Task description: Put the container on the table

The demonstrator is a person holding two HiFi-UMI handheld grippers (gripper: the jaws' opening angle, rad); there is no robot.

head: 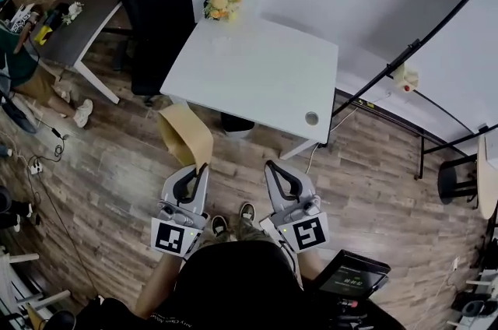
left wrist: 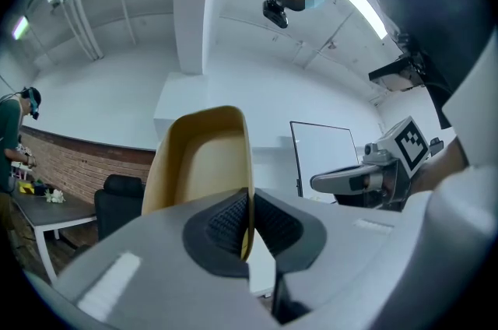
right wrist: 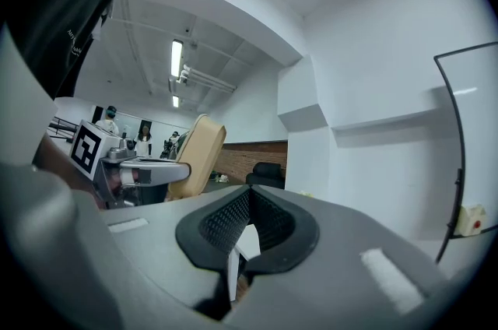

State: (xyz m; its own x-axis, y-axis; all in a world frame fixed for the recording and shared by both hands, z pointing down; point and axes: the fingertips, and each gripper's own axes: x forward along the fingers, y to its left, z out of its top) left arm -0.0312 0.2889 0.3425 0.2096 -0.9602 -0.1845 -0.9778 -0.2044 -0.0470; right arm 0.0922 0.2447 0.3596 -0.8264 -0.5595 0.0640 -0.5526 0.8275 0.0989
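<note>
A tan plastic container (head: pixel 185 135) hangs over the wooden floor, just short of the white table's (head: pixel 257 75) near edge. My left gripper (head: pixel 204 167) is shut on its rim; in the left gripper view the thin tan wall (left wrist: pixel 204 165) runs up from between the black pads (left wrist: pixel 227 226). My right gripper (head: pixel 271 164) is beside it to the right, shut with nothing between its pads (right wrist: pixel 226 221). The right gripper view shows the container (right wrist: pixel 199 152) off to its left.
A small bunch of flowers (head: pixel 222 5) sits at the table's far corner. A black office chair (head: pixel 152 9) stands left of the table, and a grey desk (head: pixel 78 33) with clutter beyond it. A black-framed whiteboard (head: pixel 436 48) leans at the right. My shoes (head: pixel 233 219) show below.
</note>
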